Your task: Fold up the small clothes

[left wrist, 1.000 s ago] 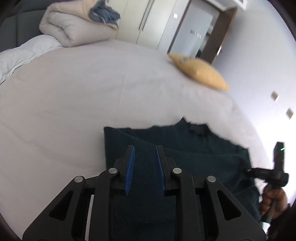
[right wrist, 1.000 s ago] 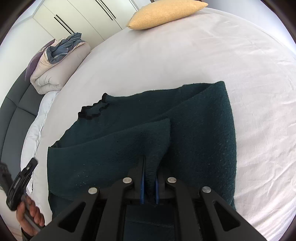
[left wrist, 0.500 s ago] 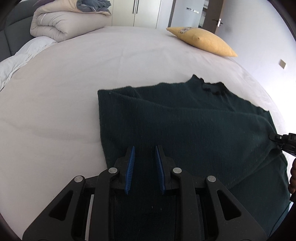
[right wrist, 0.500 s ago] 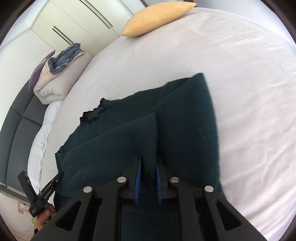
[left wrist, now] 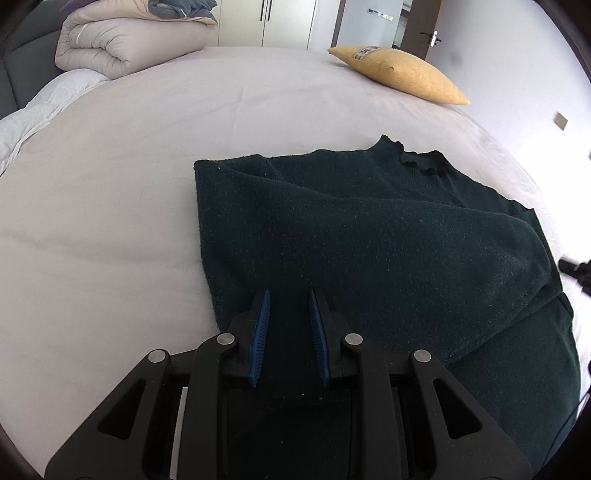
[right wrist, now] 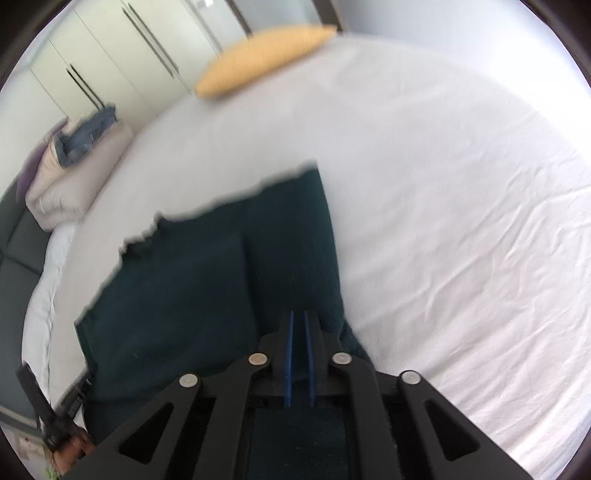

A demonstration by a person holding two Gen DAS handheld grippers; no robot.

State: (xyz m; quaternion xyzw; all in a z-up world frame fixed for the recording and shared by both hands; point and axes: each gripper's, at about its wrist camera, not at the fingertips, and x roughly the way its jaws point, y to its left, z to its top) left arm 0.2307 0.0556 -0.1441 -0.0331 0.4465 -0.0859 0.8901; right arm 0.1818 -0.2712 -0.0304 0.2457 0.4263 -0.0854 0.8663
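A wide bed (left wrist: pixel 155 155) covered in a pale, lightly creased sheet fills both views, and the dark green sweater (left wrist: pixel 369 240) lies spread on its near part, neckline (left wrist: pixel 421 158) toward the far side. In the left wrist view one side of the sweater is folded over the body, making a thick rounded flap (left wrist: pixel 480 266) across the right half, while the left edge runs straight down the sheet. A folded beige duvet (left wrist: pixel 129 44) with a blue-grey garment (left wrist: pixel 181 9) on top sits at the far left of the bed, next to a dark padded headboard (right wrist: pixel 14 236). A yellow pillow (left wrist: pixel 402 75) lies at the far right, well apart from the sweater, with white wardrobe doors (left wrist: pixel 266 20) behind it. The left gripper (left wrist: pixel 288 308) hangs over the near edge of the sweater with its blue pads spread and only dark knit showing in the gap between them; nothing is pinched. The right gripper (right wrist: pixel 298 325), seen in a motion-blurred frame, has its blue pads drawn nearly together over the sweater's near right edge; whether cloth is caught between them I cannot tell. The left gripper also shows small at the lower left of the right wrist view, in a hand (right wrist: pixel 74 445).
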